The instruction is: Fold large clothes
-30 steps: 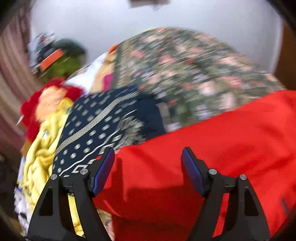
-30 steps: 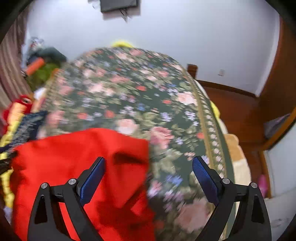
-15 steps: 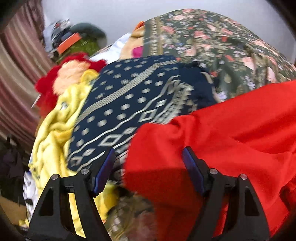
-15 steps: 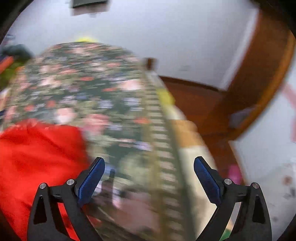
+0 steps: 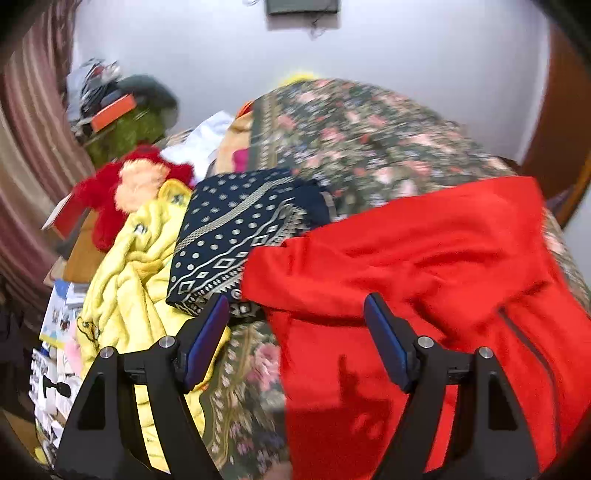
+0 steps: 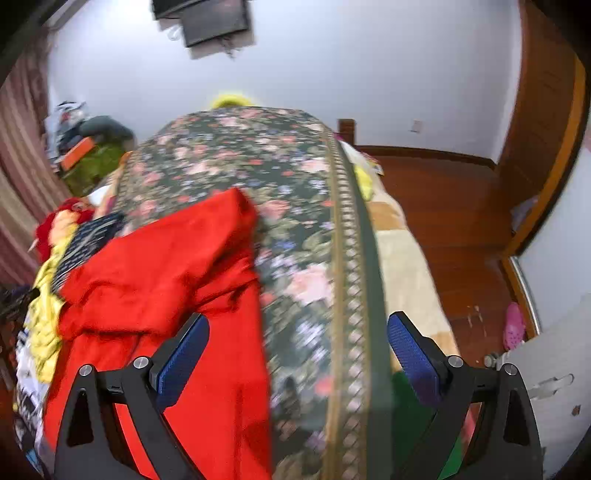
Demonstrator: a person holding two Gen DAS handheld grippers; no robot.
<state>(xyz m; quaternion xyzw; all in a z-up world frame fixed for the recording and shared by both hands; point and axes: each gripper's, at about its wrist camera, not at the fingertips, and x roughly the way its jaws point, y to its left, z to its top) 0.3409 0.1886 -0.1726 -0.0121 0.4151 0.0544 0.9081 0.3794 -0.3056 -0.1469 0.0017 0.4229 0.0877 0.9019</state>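
I am holding my left gripper [image 5: 297, 325] with its fingers spread wide, nothing between the blue pads [image 5: 207, 341]. It is hanging over the near edge of the red garment [image 5: 424, 266], which is lying rumpled across the flowered bedspread [image 5: 369, 140]. One folded-over flap of the red cloth is reaching toward the left and is overlapping the edge of a navy patterned cloth [image 5: 240, 229]. Just beside that navy piece, further left, a yellow fleecy garment [image 5: 129, 273] is spilling down the side of the bed, and behind it a red and peach fluffy thing [image 5: 129, 181] is sitting. Papers [image 5: 55, 332] are lying at the far left below the yellow heap.

I am holding my right gripper [image 6: 297, 352] equally wide, its fingers gripping nothing. It is hanging above the bedspread [image 6: 295, 206], with the left pad [image 6: 183, 360] over the red garment [image 6: 159, 266] and the right pad over the bed's edge, where a cream sheet [image 6: 406, 266] is showing under the bordered hem. From here the red garment is lying on the left half of the bed, bunched into folds, its far corner pointing up the bed. A wooden floor [image 6: 454, 221] is running along the right, with a pink shoe [image 6: 514, 330] near the wall. A dark screen [image 6: 210, 20] is hanging on the far wall [image 6: 332, 66].
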